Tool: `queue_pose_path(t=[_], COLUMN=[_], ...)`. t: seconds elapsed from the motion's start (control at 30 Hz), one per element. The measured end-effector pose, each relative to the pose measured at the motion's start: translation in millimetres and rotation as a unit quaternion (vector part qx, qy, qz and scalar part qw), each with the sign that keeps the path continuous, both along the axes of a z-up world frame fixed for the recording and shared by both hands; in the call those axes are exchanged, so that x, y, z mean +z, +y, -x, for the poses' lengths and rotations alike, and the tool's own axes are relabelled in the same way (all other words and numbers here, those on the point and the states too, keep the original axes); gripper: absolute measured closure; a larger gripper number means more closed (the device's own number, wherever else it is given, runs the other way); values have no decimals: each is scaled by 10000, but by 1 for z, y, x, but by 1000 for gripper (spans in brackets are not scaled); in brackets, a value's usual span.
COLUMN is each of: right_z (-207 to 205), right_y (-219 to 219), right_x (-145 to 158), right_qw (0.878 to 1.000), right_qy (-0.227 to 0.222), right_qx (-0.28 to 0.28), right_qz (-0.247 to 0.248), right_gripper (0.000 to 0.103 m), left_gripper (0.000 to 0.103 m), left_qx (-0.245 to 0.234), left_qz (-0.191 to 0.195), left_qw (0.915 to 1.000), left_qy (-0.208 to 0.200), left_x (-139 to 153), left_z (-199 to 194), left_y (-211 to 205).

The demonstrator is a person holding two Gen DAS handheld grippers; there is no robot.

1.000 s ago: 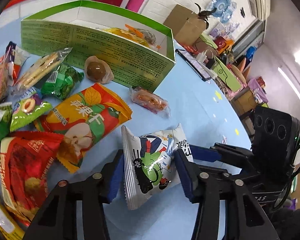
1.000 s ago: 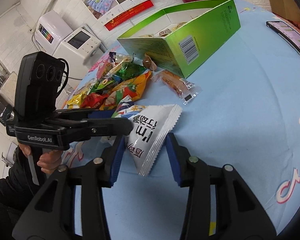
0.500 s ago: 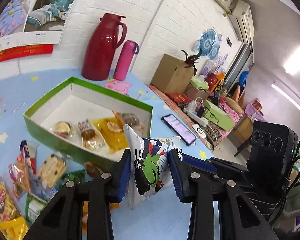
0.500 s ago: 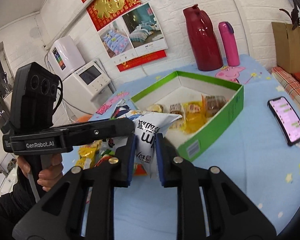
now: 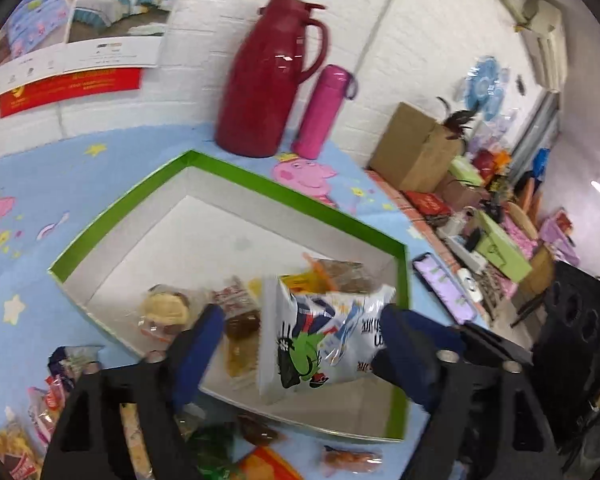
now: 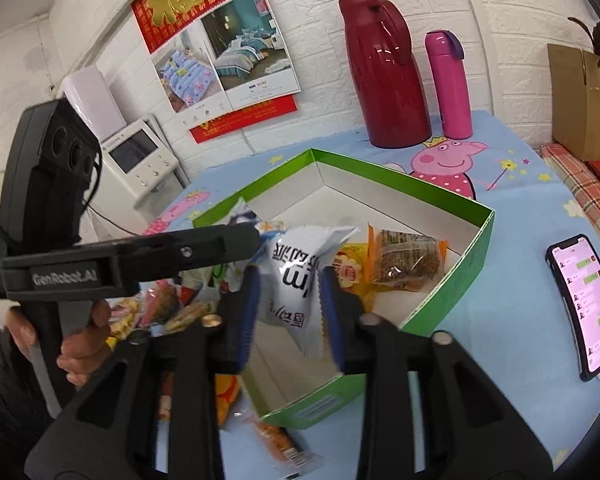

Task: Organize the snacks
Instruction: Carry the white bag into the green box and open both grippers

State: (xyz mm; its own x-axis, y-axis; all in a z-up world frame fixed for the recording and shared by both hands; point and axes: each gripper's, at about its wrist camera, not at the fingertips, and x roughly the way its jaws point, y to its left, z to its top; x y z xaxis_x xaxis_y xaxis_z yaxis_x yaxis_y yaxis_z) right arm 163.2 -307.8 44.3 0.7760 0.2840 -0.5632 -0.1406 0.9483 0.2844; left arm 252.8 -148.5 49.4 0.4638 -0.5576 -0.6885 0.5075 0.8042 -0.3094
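Your right tool (image 6: 288, 300) pinches the white snack bag (image 6: 296, 280) by its middle, so the bag hangs upright over the near part of the green box (image 6: 452, 304), where it can drop in among the packets already lying there. Your left tool (image 5: 300, 344) stands with its fingers spread wide on either side of the same bag (image 5: 320, 344); only its right finger seems to touch the wrapper (the left finger is well clear), so I judge that it carries no weight. More loose snacks (image 5: 60, 400) wait on the desk (image 6: 520, 208) just outside the box's near wall, within short reach for later trips.
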Motion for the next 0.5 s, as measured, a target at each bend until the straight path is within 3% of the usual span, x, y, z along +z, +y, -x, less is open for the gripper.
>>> queue_pose_path(t=[0.03,0.23,0.37,0.5], right_z=[2,8,23,51], right_y=[1,6,9,17], right_x=[-4,-4,11,33], right_qw=[9998,9991,9993,9983], right_qy=[-41,-88,-239,-547], right_qx=[-44,0,5,87], right_qz=[165,421,301,190], right_gripper=[27,23,21,15], left_gripper=[8,8,8,8], left_qx=[253,596,718,741], left_qz=[-59,-286,-304,-295], left_qw=[9997,9978,9967,9942], left_qy=[-43,-24,-212,-725], left_x=[-4,-15,1,28], left_z=[0,-2,17,46], left_y=[6,27,41,58])
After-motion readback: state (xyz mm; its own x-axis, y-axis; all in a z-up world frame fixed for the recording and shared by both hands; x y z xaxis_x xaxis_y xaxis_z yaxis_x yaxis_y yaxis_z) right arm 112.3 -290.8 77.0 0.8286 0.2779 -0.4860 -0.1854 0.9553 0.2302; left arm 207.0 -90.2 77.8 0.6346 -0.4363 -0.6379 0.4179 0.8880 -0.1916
